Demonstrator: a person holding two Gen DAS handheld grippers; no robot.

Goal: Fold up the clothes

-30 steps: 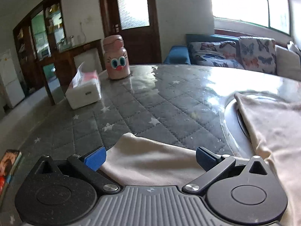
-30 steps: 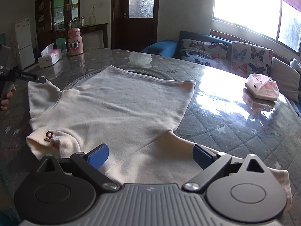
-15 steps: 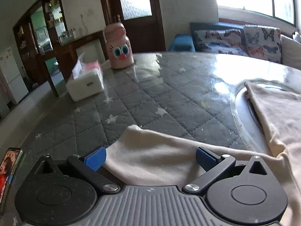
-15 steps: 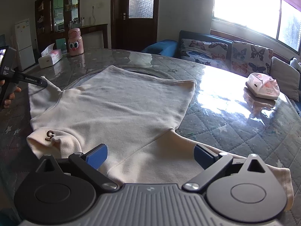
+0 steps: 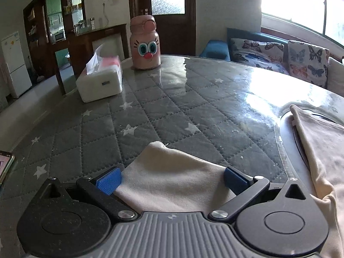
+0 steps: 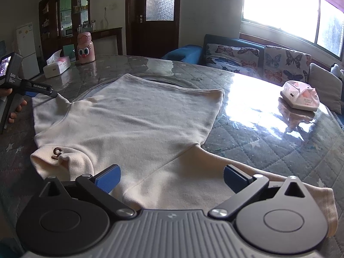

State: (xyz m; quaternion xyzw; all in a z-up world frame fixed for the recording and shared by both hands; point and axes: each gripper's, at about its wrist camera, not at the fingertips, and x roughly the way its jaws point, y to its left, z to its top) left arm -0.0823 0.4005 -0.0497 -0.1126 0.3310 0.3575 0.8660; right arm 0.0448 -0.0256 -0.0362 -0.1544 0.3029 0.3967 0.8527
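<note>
Quilting in grey, stitched in diamonds and scattered with white stars, is seen under a clear glossy sheet across the whole table [image 5: 193, 99]. Strong window glare is reflected from this sheet on the far right side. A cream shirt [image 6: 133, 124] is spread flat near the middle of the table, its hem towards the far edge and its collar, marked with a small brown emblem, at the near left. One sleeve [image 5: 172, 180] is laid between the blue pads of the left tongs [image 5: 172, 178], which are held wide apart with the fabric not gripped. The right tongs [image 6: 172, 178] are likewise spread apart above the other sleeve [image 6: 193, 185], and nothing is clamped. In the right wrist view the left tongs are seen at the far left, held by a hand [image 6: 15, 107], with their tips at the sleeve edge.

A white tissue box [image 5: 100, 81] and a pink bottle with a cartoon face [image 5: 145, 45] are placed near the far left edge of the table, just beside each other. A pink and white packet [image 6: 300, 96] is set well apart on the right. A phone [image 5: 5, 165] is partly seen at the near left edge.

Behind the table, a dark wooden door [image 6: 154, 15] with frosted glass, a dark shelving unit [image 6: 62, 19], a white refrigerator [image 6: 26, 47], a bright window [image 6: 283, 8] and a blue sofa with butterfly cushions [image 6: 253, 58] are visible.
</note>
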